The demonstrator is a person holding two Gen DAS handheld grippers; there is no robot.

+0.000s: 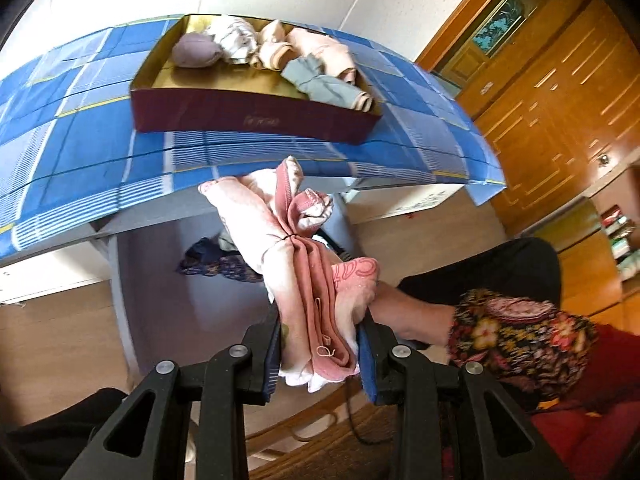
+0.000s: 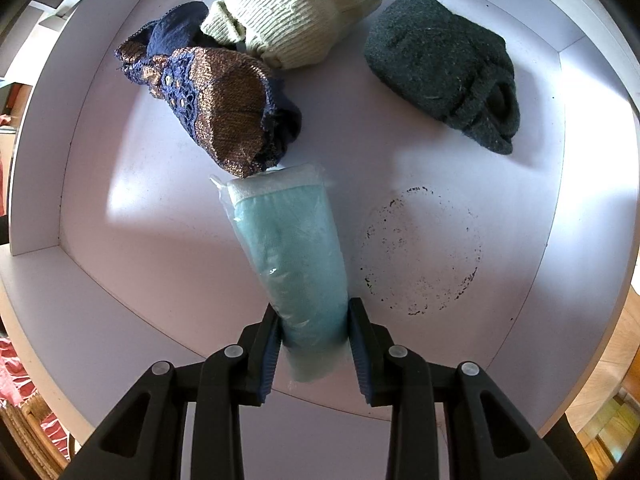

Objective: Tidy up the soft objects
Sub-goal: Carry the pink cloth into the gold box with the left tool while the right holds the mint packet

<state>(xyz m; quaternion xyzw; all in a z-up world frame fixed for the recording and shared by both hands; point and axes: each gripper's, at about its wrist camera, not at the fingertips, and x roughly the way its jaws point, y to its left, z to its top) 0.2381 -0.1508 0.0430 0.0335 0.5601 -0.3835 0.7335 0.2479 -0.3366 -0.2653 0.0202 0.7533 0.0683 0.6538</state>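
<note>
My left gripper (image 1: 318, 354) is shut on a rolled pink cloth bundle (image 1: 296, 248), held in the air in front of the table's near edge. Beyond it a maroon box (image 1: 256, 114) with a gold inside sits on the blue checked tablecloth (image 1: 80, 128); it holds several rolled soft items, among them a mauve one (image 1: 196, 50) and a grey one (image 1: 320, 84). My right gripper (image 2: 314, 346) is shut on a teal cloth roll in clear plastic (image 2: 294, 248), over a white shelf (image 2: 160, 240). On that shelf lie a navy and copper cloth (image 2: 218, 108), a cream knit (image 2: 296, 16) and a dark green knit (image 2: 444, 64).
A person's arm in a flowered sleeve (image 1: 516, 332) reaches in at the right of the left wrist view. Wooden cabinets (image 1: 552, 92) stand right of the table. A dark ring stain (image 2: 420, 252) marks the shelf. White shelf walls (image 2: 36, 128) enclose its left, back and right.
</note>
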